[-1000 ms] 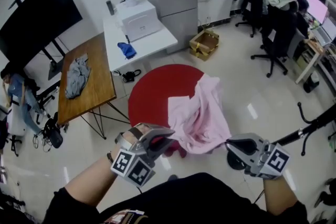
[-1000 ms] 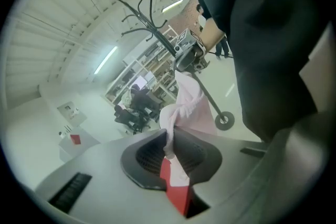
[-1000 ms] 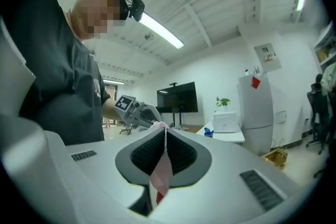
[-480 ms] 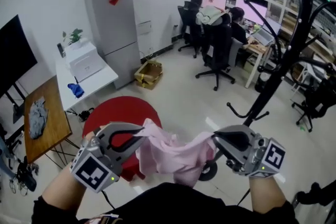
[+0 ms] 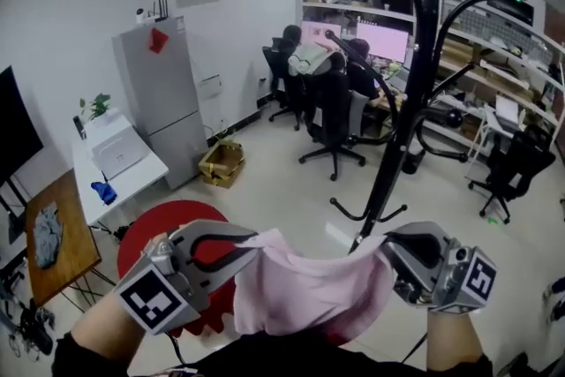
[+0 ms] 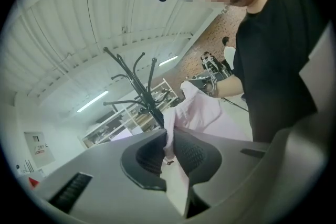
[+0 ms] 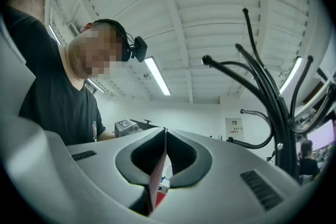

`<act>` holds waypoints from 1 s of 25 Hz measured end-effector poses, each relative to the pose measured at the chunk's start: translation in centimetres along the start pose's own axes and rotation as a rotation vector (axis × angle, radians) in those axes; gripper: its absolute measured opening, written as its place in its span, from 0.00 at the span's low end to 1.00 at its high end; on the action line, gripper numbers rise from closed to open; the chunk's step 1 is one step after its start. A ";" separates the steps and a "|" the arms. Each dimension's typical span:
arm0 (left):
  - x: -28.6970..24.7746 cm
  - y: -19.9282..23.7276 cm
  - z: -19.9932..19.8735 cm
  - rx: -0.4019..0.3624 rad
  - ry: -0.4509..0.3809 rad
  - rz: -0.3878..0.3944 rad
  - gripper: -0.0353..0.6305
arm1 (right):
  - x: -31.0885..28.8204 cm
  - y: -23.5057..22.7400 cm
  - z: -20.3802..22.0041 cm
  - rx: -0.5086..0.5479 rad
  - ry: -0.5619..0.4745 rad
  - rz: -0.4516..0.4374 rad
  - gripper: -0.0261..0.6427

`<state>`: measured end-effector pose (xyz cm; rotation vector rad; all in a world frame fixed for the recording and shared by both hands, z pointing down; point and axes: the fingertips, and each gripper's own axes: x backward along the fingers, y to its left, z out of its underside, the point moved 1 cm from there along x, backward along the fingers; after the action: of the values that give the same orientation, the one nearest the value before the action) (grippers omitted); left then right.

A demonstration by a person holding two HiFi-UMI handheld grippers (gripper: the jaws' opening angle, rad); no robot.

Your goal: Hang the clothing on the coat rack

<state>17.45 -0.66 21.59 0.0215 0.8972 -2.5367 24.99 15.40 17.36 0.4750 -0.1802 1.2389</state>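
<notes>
you've turned and raised your head. a second ago the soft pink cloth garment (image 5: 309, 291) hung in a loose bunch over the red round disc (image 5: 154, 229) on the floor, with only the foot of the rack at the edge of sight. now it sags as a band between your two grippers, low in front of you. the tall black metal coat rack (image 5: 415, 93) stands straight ahead, its pole rising just behind the cloth. so the carry looks done, and what's left is the lift to one of the curved arms, all of them well above the garment.

your left gripper (image 5: 254, 245) is clamped on one end of the garment and your right gripper (image 5: 386, 248) on the other.

the head view gives you the span of cloth and the arms overhead, but not the pads. the left gripper view shows a thick fold pinched between the ribbed pads. the right gripper view shows only a thin edge of cloth caught in closed jaws, which is probably the weaker hold, with the rack's arms curling up to its right.
</notes>
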 end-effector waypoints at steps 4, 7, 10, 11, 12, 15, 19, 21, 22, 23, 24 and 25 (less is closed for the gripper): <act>-2.4 1.1 -5.2 -0.002 -0.113 -0.015 0.09 | 2.8 -1.4 -4.3 0.033 -0.059 0.030 0.05; -3.5 3.2 -9.4 -0.027 -0.193 -0.036 0.09 | 3.9 -2.6 -8.5 0.083 -0.101 0.045 0.05; -4.4 5.5 -13.0 -0.047 -0.243 -0.059 0.09 | 4.7 -4.0 -12.5 0.127 -0.134 0.073 0.05; -4.8 6.2 -14.0 -0.045 -0.254 -0.067 0.09 | 4.8 -4.4 -13.7 0.146 -0.139 0.085 0.05; -5.1 6.9 -15.0 -0.042 -0.266 -0.076 0.09 | 4.8 -4.8 -14.9 0.167 -0.144 0.097 0.05; -6.0 8.9 -17.9 -0.042 -0.313 -0.096 0.09 | 5.0 -6.2 -17.8 0.199 -0.167 0.127 0.05; -7.9 11.0 -19.9 -0.035 -0.339 -0.110 0.09 | 4.8 -8.7 -20.1 0.248 -0.176 0.190 0.05; -9.0 11.8 -20.4 -0.003 -0.343 -0.110 0.09 | 4.8 -10.4 -20.5 0.248 -0.172 0.240 0.05; -9.6 12.2 -20.8 0.011 -0.348 -0.110 0.09 | 5.0 -11.3 -20.8 0.247 -0.171 0.269 0.05; -10.2 12.5 -21.2 0.018 -0.353 -0.111 0.09 | 5.3 -12.2 -21.1 0.248 -0.170 0.301 0.05; -10.9 12.8 -21.6 0.021 -0.358 -0.112 0.09 | 5.7 -13.1 -21.2 0.253 -0.166 0.336 0.05; -11.4 12.9 -21.9 0.022 -0.360 -0.115 0.09 | 6.1 -14.0 -21.2 0.259 -0.159 0.374 0.05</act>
<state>30.25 8.25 -1.57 -0.4763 0.7435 -2.5385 37.47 26.58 -2.59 0.7908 -0.2523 1.6007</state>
